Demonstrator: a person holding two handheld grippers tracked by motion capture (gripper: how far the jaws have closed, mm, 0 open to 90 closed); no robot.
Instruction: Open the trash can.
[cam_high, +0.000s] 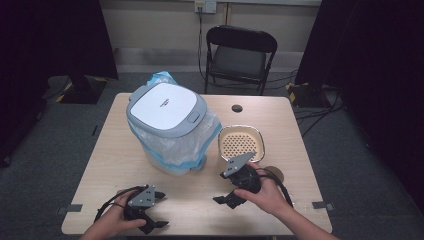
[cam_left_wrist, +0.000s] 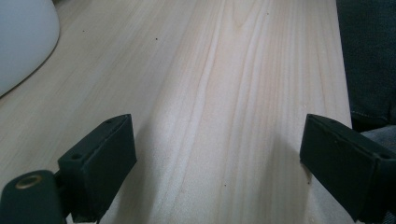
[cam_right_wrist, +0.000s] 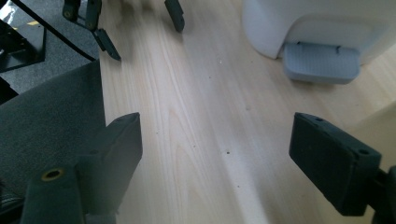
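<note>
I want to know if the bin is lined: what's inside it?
A clear bag with blue trim spills out under the bin's closed grey lid. The lid covers whatever lies inside.

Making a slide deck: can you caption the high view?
Person with open left gripper and right gripper before a lidded bin and perforated basket.
</note>
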